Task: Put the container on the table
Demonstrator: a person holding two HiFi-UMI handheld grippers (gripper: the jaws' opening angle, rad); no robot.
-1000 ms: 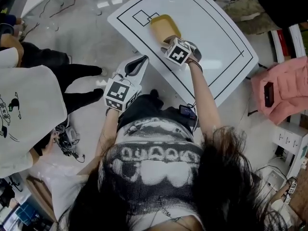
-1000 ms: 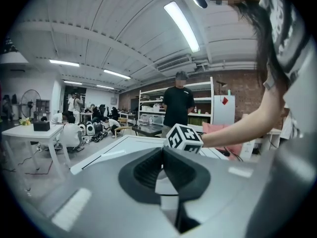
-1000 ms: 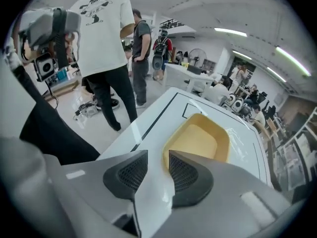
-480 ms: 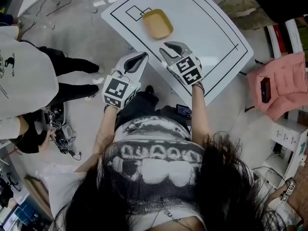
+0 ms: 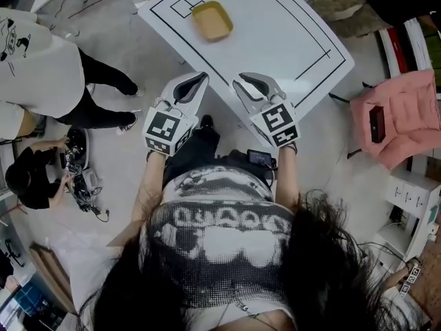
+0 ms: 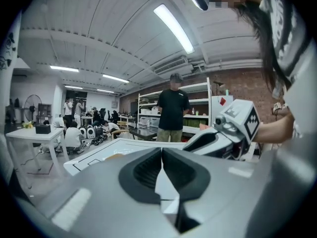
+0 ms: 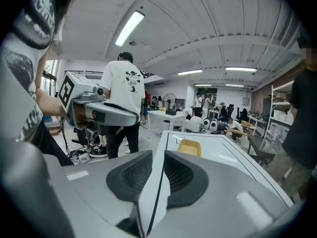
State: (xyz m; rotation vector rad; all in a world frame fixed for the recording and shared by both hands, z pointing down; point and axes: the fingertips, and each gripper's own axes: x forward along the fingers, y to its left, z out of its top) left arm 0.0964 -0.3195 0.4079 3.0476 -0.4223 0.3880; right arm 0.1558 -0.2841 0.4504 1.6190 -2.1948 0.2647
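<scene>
- Container (image 5: 211, 20): one shallow yellow tray with an open top. It sits flat on the table, near the far corner, just beside a small square drawn there. No gripper touches it, and you can also see it in the right gripper view (image 7: 189, 147).
- Table (image 5: 289, 43): white top with a black outline drawn inside its edges. The container is the only thing on it.
- Left gripper (image 5: 191, 85): you hold it off the near edge of the table, over the floor. Its jaws are pressed together with nothing between them (image 6: 161, 155).
- Right gripper (image 5: 253, 83): you hold it beside the left one, with its tips over the near edge of the table in the head view. Its jaws are closing with a narrow gap left. Nothing is between them (image 7: 157, 167), and it is well apart from the container.
- Pink garment (image 5: 400, 126): it lies to your right, off the table, with a small dark object (image 5: 377, 125) lying on it.
- Standing person (image 5: 41, 61): white shirt, on the floor to your left.
- Crouching person (image 5: 31, 178): dark clothes, also on the floor to your left.
</scene>
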